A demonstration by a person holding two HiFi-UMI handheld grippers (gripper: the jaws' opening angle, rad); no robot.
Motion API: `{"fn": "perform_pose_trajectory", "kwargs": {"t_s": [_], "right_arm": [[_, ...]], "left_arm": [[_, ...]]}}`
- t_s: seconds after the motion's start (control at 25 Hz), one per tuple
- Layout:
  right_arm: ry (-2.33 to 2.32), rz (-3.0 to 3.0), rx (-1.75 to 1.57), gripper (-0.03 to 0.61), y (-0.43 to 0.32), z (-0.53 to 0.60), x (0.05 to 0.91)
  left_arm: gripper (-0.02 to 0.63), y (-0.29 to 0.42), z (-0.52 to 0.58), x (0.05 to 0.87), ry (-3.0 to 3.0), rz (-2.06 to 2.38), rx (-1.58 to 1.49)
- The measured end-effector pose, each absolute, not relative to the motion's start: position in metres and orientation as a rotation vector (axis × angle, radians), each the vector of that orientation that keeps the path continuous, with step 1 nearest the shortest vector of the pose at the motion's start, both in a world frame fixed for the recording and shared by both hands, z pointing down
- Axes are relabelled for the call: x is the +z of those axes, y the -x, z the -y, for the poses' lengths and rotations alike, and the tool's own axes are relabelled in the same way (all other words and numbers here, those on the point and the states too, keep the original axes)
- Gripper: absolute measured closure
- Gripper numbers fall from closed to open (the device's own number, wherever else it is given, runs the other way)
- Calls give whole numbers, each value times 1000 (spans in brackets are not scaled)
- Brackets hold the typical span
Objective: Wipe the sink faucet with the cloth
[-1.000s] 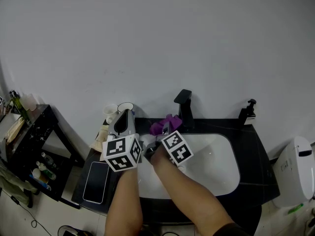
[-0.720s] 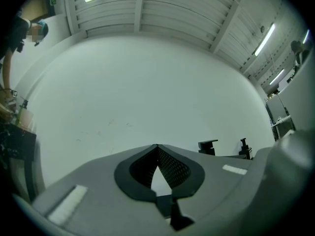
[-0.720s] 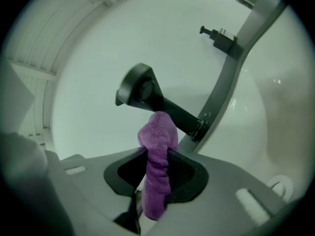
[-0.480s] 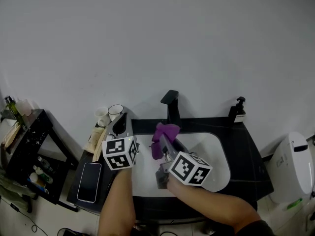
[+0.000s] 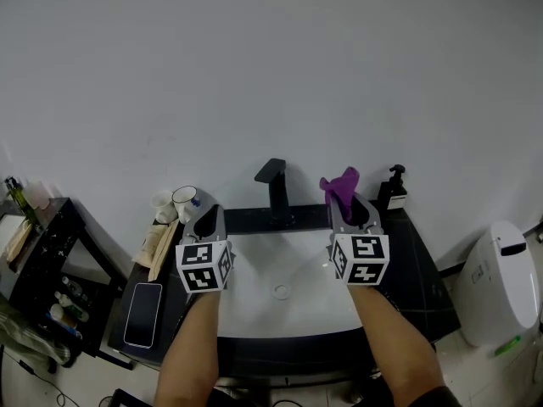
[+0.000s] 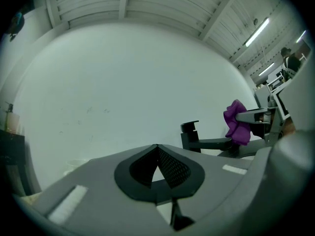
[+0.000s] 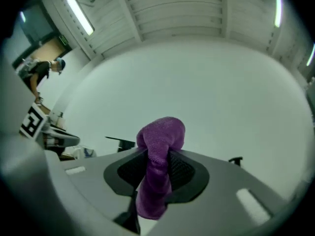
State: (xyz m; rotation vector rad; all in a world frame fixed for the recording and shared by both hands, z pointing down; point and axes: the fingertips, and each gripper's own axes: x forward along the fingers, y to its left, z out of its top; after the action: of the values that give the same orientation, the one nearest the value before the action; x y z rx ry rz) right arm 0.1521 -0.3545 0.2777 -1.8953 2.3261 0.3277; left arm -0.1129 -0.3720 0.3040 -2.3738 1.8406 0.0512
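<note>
- The cloth (image 5: pixel 340 185) is a small purple rag with a soft, fuzzy nap, bunched into a rounded knob at its top.
- It sits just right of the black faucet (image 5: pixel 273 190) with a clear gap between them, pinched in the right tongs (image 5: pixel 349 206), which are clamped tight on its middle.
- Seen along those tongs, the cloth's long axis runs up and down through the slot: the knob stands above the tips and a narrow tail hangs below.
- The left tongs (image 5: pixel 206 217) are closed on nothing, well left of the faucet, tips towards the wall.
- The faucet is squared, an upright post at the back rim of the white sink (image 5: pixel 254 299) with a flat block on top.
- Open room lies in front of the faucet, over the sink between the two tongs.
- Right of the faucet, past the cloth, a black pump bottle (image 5: pixel 391 188) stands at the back of the black table (image 5: pixel 416 270).
- Left of the faucet, cups (image 5: pixel 182 200) crowd the table's corner, and a phone (image 5: pixel 142 315) lies nearer its front edge.
</note>
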Motion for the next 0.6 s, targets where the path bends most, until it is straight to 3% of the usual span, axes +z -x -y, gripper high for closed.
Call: {"fn": "perform_pose_trajectory", "kwargs": {"t_s": [0.12,0.6], "right_arm": [[1966,-2295,322,474,-174,363,287],[1870,-2476,500,477,-140,357,295]], "left_arm": [[597,109,373,311,2391,-1857,44],[597,104,375,313,2376,-1843,5]]}}
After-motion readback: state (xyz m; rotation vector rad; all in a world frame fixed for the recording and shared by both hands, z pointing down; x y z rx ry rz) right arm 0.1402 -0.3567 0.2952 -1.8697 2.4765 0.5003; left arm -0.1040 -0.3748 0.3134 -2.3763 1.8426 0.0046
